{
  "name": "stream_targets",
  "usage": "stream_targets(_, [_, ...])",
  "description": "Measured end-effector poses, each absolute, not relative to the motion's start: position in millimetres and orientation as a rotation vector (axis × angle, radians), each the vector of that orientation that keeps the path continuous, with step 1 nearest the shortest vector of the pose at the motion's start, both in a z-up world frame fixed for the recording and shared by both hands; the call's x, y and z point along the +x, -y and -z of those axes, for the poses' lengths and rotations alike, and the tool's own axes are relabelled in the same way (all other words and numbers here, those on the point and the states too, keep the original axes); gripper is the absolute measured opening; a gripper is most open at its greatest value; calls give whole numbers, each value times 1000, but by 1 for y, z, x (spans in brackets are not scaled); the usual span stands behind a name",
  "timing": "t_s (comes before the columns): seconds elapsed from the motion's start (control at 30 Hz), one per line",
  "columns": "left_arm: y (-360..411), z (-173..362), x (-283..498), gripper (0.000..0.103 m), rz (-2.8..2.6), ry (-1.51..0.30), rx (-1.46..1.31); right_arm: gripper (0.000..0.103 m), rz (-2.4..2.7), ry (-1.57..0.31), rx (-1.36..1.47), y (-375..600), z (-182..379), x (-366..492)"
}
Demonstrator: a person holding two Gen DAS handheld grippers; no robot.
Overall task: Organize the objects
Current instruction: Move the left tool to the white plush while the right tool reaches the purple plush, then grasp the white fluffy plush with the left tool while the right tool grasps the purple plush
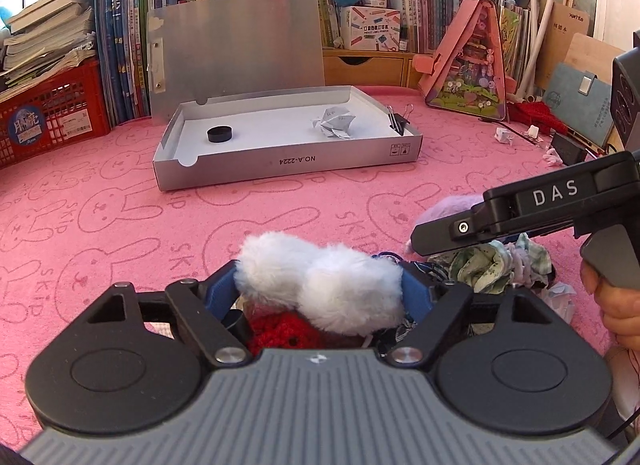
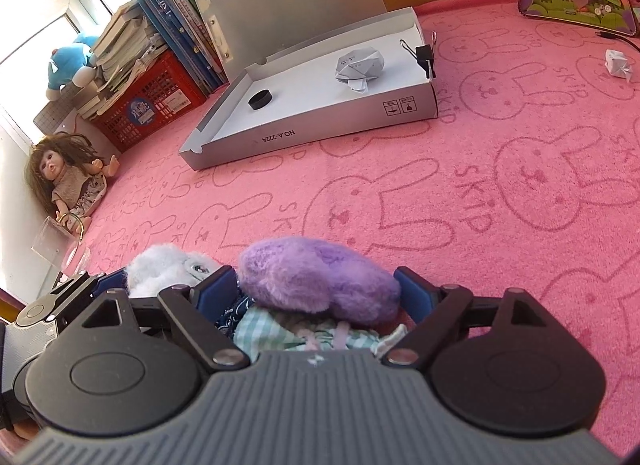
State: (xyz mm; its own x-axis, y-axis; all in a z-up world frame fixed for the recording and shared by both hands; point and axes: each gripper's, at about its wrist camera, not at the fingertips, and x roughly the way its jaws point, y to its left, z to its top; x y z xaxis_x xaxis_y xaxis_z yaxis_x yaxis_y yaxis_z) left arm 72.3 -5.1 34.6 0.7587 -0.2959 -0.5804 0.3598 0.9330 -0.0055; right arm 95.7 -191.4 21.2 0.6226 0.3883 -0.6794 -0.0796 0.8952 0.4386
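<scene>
My left gripper (image 1: 320, 285) has its blue pads either side of a white fluffy pompom (image 1: 324, 285), above a red knitted piece (image 1: 280, 331). My right gripper (image 2: 316, 285) has its pads around a purple fluffy pompom (image 2: 316, 281) over a green checked scrunchie (image 2: 276, 333). It shows in the left wrist view (image 1: 444, 239) above the scrunchie pile (image 1: 492, 265). An open grey box (image 1: 280, 163) holds a black cap (image 1: 219, 134), a folded paper shape (image 1: 334, 121) and a binder clip (image 1: 398, 117). Both jaws stand wide; contact with the pompoms is unclear.
The pink bunny-print cloth (image 2: 480, 205) covers the table. A red crate (image 1: 48, 113) and books stand far left, a doll (image 2: 68, 177) and a clear container (image 2: 56, 245) at the left edge, a pink toy house (image 1: 468, 65) far right. A small paper shape (image 2: 618, 63) lies on the cloth.
</scene>
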Motion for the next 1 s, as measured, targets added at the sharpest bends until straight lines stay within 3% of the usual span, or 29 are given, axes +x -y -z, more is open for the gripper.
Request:
stream_targets(0.17, [5, -36, 69, 80, 350, -594, 123, 80, -283, -862, 400, 193, -23, 96])
stream_targets(0.37, [-1, -44, 70, 80, 311, -569, 119, 80, -274, -825, 362, 196, -33, 95])
stream_targets(0.53, [-7, -48, 72, 80, 292, -556, 113, 88, -249, -792, 245, 188, -38, 92])
stream_targets(1.0, [-6, -36, 85, 84, 269, -591, 134, 94, -205, -800, 77, 164, -17, 92])
